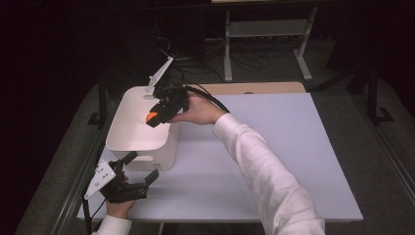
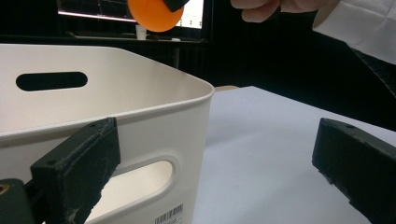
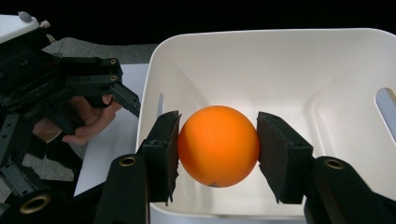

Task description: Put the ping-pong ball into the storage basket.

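Right gripper view first: pinching an orange ball (image 3: 218, 154) dead centre with the right gripper (image 3: 218, 140), one black pad pressed on each side at the widest part, so no chance of a squirt-out. Hanging above the open mouth of the white bin (image 3: 280, 32), bare floor of it straight below. Looks very much like a drop being lined up: carried well inside the rim rather than at its edge, presumably so that a bouncy ball lands in the middle and stays in.

Over to the high view: same story, with the right hand (image 1: 198, 110) reaching in across the table (image 1: 293, 161) from the far side of the bin and tilting the gripper nose-down into it. Ball in the air, not yet down on the bin floor.

Now down at the near wall, by the bin's corner: left gripper (image 1: 142, 167), jaws spread wide and holding nothing. From the left gripper view, one pad just in front of the wall beside the handle slot (image 2: 140, 179), the other out over bare table. Parked close, probably to steady the light bin if knocked. Touching the wall or only beside it? Cannot tell from here.
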### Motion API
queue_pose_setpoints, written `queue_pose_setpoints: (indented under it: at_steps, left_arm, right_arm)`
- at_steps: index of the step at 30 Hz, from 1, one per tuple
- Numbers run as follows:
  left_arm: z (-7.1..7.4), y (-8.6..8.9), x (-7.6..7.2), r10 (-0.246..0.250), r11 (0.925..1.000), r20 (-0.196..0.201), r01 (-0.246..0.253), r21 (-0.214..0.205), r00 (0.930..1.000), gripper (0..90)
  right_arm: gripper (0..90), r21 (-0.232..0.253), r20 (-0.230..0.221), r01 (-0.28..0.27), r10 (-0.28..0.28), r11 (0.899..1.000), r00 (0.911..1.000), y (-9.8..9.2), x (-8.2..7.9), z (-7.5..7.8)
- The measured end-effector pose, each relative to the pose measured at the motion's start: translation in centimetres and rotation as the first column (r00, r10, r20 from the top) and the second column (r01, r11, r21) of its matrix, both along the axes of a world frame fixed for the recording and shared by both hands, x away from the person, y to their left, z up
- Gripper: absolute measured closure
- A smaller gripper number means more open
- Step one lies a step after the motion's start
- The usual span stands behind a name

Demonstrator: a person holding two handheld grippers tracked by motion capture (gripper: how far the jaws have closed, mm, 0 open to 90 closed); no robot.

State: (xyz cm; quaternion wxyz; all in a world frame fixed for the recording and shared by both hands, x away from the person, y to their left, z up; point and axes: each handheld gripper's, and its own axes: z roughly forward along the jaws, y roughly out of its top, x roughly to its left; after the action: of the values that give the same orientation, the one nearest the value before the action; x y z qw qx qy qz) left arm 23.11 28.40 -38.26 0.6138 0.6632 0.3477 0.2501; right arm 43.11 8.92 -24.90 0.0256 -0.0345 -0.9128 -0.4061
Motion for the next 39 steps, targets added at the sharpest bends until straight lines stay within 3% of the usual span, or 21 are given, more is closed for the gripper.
queue_pose_setpoints:
  at_steps: [15,18,19,23,27,30,39]
  left_arm:
    - [0.0,0.0,0.1,-0.003,1.0000,0.002,0.003,-0.001,1.0000,0.4]
    - [0.0,0.0,0.0,-0.005,1.0000,0.001,0.005,-0.003,1.0000,0.5]
    - [0.0,0.0,0.1,-0.005,1.0000,0.001,0.005,-0.002,1.0000,0.5]
    - [0.0,0.0,0.1,-0.004,1.0000,0.002,0.004,-0.004,1.0000,0.4]
    - [0.0,-0.1,0.1,-0.005,1.0000,0.001,0.005,-0.003,1.0000,0.4]
    - [0.0,-0.1,0.0,-0.004,1.0000,0.000,0.004,0.000,1.0000,0.4]
    - [0.0,-0.2,0.0,-0.004,1.0000,0.001,0.004,-0.002,1.0000,0.4]
  right_arm:
    - [48.6,0.022,-0.015,0.015,-0.014,1.000,0.9998,1.2,0.9,-1.0]
    - [35.5,0.028,-0.010,0.023,-0.023,0.999,0.9997,1.2,1.1,-1.1]
    - [35.5,0.028,-0.010,0.023,-0.023,0.999,0.9997,1.2,1.1,-1.1]
    - [21.1,0.028,-0.024,0.056,-0.055,0.998,0.9982,0.6,1.1,-0.7]
    - [11.4,0.027,0.011,0.082,-0.082,0.996,0.9966,-0.2,0.8,-0.3]
    - [0.1,0.063,0.016,0.111,-0.112,0.992,0.9936,-1.2,0.8,0.0]
    - [0.0,0.085,0.019,0.127,-0.129,0.988,0.9915,-2.7,0.3,0.6]
